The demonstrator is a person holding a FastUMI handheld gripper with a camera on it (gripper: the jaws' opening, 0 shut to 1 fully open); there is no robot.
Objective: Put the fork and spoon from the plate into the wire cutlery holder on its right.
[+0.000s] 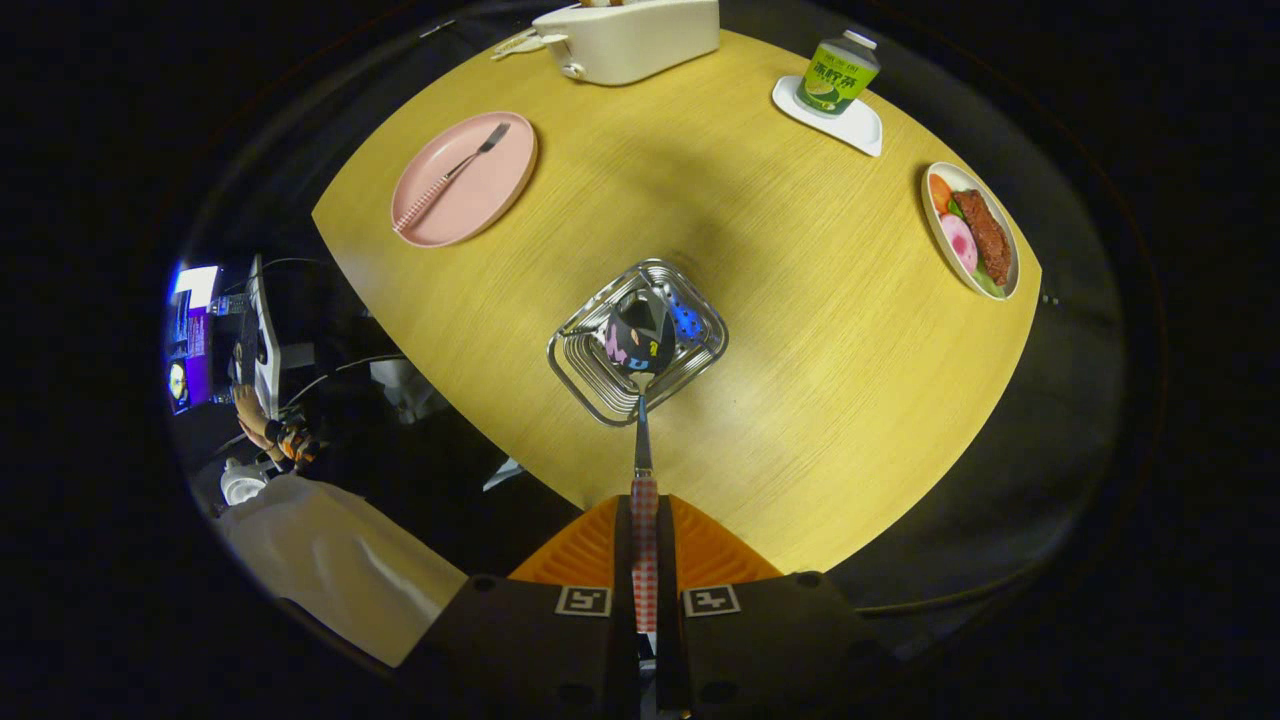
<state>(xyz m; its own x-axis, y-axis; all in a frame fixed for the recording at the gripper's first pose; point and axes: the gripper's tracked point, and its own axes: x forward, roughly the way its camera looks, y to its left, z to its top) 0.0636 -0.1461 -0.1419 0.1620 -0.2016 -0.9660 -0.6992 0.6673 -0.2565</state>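
Note:
My gripper point(644, 530) is shut on the checked handle of the spoon point(641, 420), which hangs straight ahead of the fingers. The spoon's bowl is right over the opening of the wire cutlery holder point(590, 375), seen from above on the wooden table point(800, 330). Whether the bowl is inside the holder I cannot tell. Beyond the holder and to its left lies the pink plate point(463, 180) with the fork point(450, 173) resting across it, tines pointing away.
A white box-like appliance point(630, 38) stands at the table's far edge. A green bottle point(838, 74) sits on a white tray point(858, 128) far right. A plate of food point(972, 230) lies near the right edge. A person's hand point(262, 425) and screens are off to the left.

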